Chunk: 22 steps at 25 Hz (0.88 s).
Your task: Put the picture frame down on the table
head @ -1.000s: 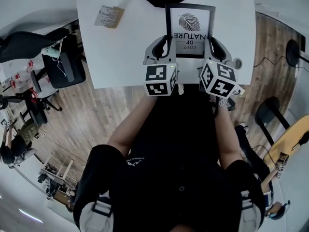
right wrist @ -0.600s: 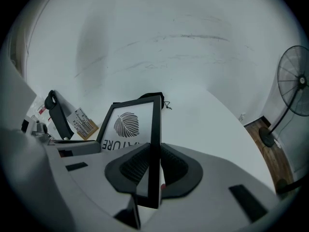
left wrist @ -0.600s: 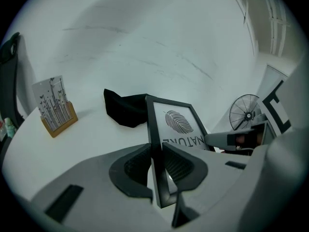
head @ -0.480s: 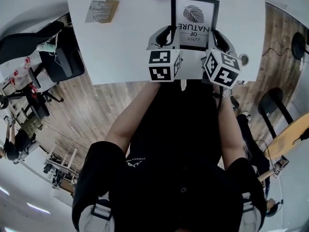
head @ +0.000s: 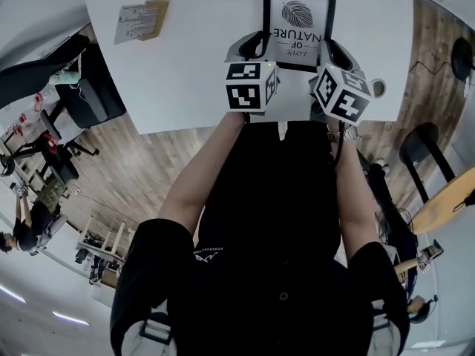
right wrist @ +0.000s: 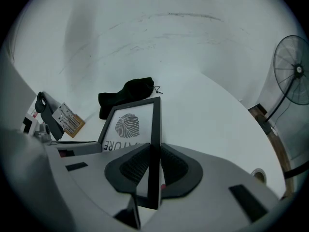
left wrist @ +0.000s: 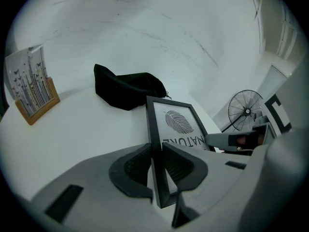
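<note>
Head view looks steeply down; 2 gripper views sit low, close, sharing the picture frame (head: 299,25).

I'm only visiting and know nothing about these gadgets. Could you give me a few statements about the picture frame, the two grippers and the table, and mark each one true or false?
1. The left gripper and the right gripper each clamp one side edge of the picture frame. True.
2. The frame's print shows a flower. False: it shows a leaf with the words LOVE OF NATURE.
3. A black cloth lies on the white table beyond the frame. True.
4. The card holder stands between the two grippers. False: it stands apart from them, off to the left gripper's side.
</note>
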Each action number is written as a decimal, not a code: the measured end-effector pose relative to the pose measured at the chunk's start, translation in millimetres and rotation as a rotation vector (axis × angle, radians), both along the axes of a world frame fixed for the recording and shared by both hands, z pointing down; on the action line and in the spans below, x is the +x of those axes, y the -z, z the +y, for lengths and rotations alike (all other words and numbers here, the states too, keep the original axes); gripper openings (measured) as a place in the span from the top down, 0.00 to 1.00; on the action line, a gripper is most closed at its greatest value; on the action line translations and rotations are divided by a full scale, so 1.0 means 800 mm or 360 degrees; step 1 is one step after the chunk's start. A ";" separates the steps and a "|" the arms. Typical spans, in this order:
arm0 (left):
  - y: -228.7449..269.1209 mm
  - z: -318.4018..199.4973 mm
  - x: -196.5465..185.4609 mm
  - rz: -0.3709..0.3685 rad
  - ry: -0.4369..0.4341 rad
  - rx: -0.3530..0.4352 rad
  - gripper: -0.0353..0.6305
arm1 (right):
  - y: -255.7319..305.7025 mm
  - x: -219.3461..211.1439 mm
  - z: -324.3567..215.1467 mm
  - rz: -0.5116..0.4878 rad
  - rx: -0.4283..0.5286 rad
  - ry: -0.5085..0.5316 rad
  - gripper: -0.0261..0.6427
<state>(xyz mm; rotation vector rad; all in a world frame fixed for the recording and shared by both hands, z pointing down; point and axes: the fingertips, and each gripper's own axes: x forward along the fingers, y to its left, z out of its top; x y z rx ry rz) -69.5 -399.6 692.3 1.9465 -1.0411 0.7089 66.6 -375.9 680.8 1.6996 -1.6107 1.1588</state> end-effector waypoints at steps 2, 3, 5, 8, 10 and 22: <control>-0.006 -0.002 0.002 -0.0003 -0.0007 -0.0018 0.83 | -0.006 0.002 -0.001 -0.0007 -0.0014 -0.0006 0.86; -0.009 -0.002 0.003 -0.0004 -0.0010 -0.0029 0.83 | -0.009 0.003 -0.001 -0.0009 -0.0020 -0.0009 0.86; -0.015 -0.002 0.005 -0.0002 -0.0015 -0.0058 0.83 | -0.014 0.005 -0.001 -0.0008 -0.0034 -0.0011 0.86; -0.023 -0.002 0.007 0.0000 -0.0021 -0.0100 0.83 | -0.024 0.008 -0.002 -0.0015 -0.0055 -0.0019 0.86; -0.026 -0.003 0.008 0.0001 -0.0020 -0.0113 0.83 | -0.029 0.009 -0.002 -0.0029 -0.0052 -0.0028 0.86; -0.032 -0.013 0.003 -0.0018 0.0001 -0.0112 0.83 | -0.039 0.003 -0.012 -0.0014 -0.0063 0.0004 0.86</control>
